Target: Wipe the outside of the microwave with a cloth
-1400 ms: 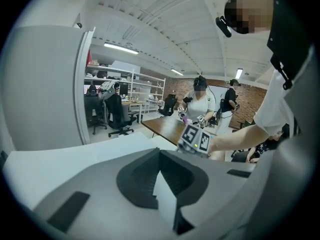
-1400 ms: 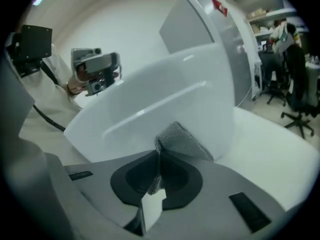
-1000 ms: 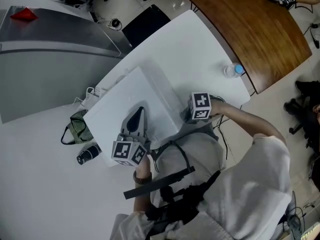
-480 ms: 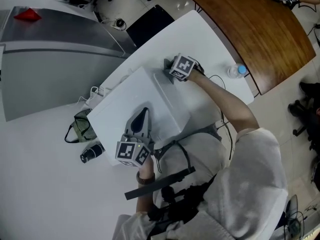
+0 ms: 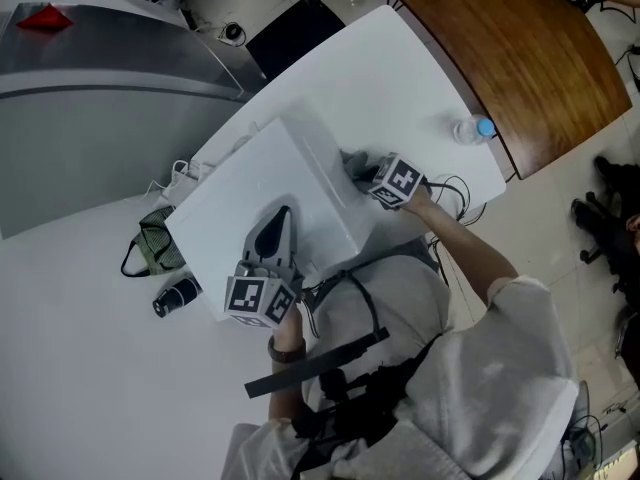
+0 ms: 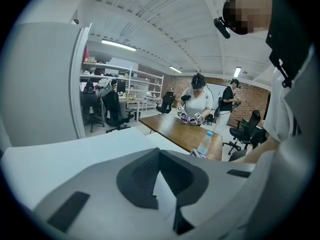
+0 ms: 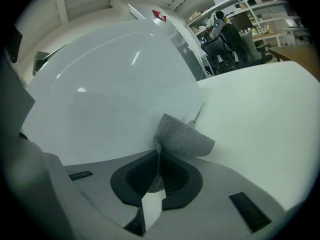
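White tabletop (image 5: 400,78) in an open workshop. The left gripper (image 5: 280,218), jaws together and empty, rests atop the white box-shaped microwave (image 5: 250,173). The right gripper (image 7: 157,156) clamps a grey terry cloth (image 7: 182,136), which juts forward against the microwave's side wall. A brown wooden table (image 5: 500,38) lies beyond.

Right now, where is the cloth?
The cloth is clamped in the right gripper, against the microwave's side wall, just right of centre in the head view.
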Available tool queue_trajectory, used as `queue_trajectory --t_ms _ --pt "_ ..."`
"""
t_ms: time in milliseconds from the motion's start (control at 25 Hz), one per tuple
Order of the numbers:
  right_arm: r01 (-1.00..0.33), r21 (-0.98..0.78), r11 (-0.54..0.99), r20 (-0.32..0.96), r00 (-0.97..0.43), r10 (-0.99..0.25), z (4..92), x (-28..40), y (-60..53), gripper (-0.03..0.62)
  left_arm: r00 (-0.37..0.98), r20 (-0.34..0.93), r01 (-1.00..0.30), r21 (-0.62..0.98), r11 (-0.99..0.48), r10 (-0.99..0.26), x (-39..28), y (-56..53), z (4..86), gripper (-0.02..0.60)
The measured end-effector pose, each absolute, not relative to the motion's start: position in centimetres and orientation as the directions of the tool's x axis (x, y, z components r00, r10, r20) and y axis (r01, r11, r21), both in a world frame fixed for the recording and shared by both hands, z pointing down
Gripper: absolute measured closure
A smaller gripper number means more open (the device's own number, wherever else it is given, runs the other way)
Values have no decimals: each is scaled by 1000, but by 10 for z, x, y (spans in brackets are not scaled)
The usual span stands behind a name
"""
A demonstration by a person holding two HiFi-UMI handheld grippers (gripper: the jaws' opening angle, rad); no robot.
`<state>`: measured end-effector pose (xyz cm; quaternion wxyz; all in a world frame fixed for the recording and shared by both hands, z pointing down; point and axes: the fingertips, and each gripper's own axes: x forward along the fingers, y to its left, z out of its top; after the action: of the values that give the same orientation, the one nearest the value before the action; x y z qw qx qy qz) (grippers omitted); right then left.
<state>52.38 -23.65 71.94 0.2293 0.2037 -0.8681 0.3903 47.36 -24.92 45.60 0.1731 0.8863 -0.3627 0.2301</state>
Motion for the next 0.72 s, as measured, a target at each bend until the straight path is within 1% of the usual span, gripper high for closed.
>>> queue_trajectory --t_ms 120,240,280,400,440,480,560,600,720 --pt "-531 -640 555 542 -824 -163 704 524 -174 566 650 531 -702 147 -697 -544 481 -242 456 557" --pt "-518 -663 541 522 -837 -162 681 525 -133 566 668 527 -681 150 -716 -525 490 -235 456 557" --pt "-510 -670 539 493 -849 -191 669 527 -131 566 673 526 -675 150 -723 -519 493 -232 455 557" --pt "-492 -698 520 367 -870 -330 626 529 -153 566 687 522 -659 155 -736 -505 499 -221 451 557" --pt "-495 -694 524 348 -867 -358 615 529 -162 566 690 522 -655 157 -739 -501 500 -216 450 557" --pt "-502 -678 537 350 -863 -365 607 527 -169 569 691 522 -654 159 -740 -499 500 -211 449 557" --pt "-496 -662 562 361 -868 -340 597 527 -173 569 691 521 -656 161 -738 -501 496 -203 447 557" --pt "-465 -692 553 332 -884 -328 590 527 -172 569 690 520 -659 161 -735 -504 493 -199 447 557" --pt "-312 -832 458 146 -921 -361 567 533 -173 569 688 512 -667 170 -725 -514 483 -187 448 557"
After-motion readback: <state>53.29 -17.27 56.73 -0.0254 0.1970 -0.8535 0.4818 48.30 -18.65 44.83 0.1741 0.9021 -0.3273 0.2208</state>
